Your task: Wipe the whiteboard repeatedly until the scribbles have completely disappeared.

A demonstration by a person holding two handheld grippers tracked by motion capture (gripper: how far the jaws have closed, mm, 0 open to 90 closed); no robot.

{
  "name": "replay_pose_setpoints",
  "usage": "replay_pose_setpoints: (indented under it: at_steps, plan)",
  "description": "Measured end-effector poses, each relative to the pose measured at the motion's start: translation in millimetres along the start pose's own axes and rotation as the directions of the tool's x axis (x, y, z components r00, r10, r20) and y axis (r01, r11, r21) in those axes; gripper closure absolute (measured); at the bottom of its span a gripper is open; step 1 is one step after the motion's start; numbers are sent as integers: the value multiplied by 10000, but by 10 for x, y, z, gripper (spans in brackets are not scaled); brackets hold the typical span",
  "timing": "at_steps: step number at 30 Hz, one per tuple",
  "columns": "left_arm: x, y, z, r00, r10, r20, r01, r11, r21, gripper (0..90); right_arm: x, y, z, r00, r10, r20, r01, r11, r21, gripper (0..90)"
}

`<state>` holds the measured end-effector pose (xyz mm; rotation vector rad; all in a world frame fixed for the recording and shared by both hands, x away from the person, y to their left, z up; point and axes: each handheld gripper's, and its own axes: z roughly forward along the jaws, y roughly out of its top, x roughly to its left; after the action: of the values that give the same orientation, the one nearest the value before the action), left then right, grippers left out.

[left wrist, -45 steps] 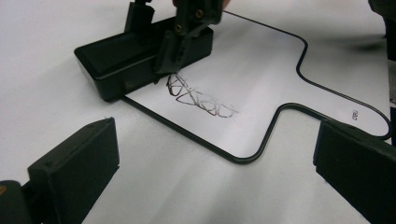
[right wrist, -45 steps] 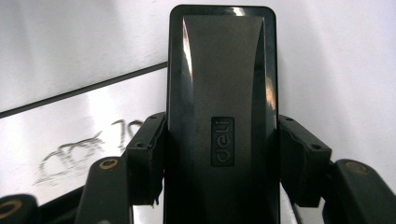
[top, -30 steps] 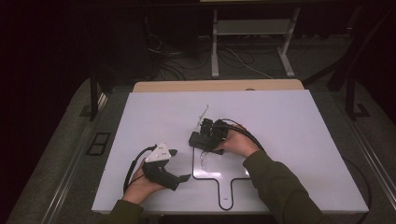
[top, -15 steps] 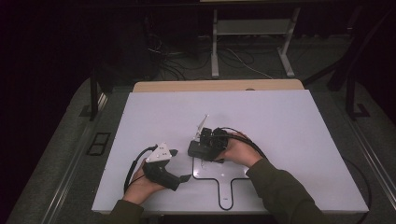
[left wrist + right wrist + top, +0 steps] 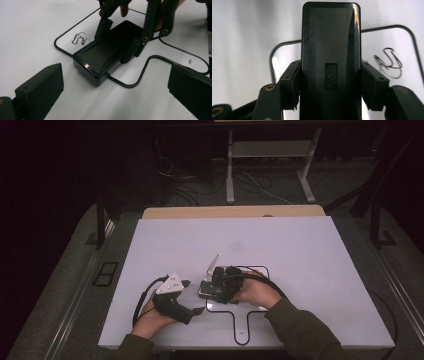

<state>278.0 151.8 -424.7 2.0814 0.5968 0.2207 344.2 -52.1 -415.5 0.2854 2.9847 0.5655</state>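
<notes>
A black oblong box [image 5: 330, 37] marked "deli" lies lengthwise between the jaws of my right gripper [image 5: 330, 77], whose pads press on both its long sides. In the high view the box [image 5: 206, 290] sits low over the white board at the left edge of a drawn black outline [image 5: 260, 268]. My left gripper [image 5: 115, 95] stands open a short way to the box's left, pointing at it, with nothing between its jaws. In the left gripper view the box [image 5: 100, 58] straddles the outline's line. A couple of wire paper clips [image 5: 80, 39] lie inside the outline just beyond the box.
The white board [image 5: 300, 245] covers the table, with bare room behind and to the right. A tan strip [image 5: 230, 212] runs along its far edge. The outline's narrow stem [image 5: 241, 327] reaches toward the near edge, between the person's forearms.
My right gripper has drawn the black box toward the near edge and slightly left, closer to the left gripper. The left gripper has stayed put.
</notes>
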Motion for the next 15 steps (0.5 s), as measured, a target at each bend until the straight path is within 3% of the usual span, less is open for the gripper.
replay_pose_setpoints:
  at_steps: [5,10,15]
  plan:
    - [-3,0,-1,10000,-31,-11,31,10000,-2,0,58,9,-4,9999,-149,-56,149,9999,52,387]
    - [-7,0,1,10000,-47,2,47,10000,-14,0,-22,13,7,9998,26,-184,-26,10000,1,388]
    - [3,1,-4,10000,45,3,-45,10000,38,0,-151,48,25,9998,197,19,-198,9998,93,388]
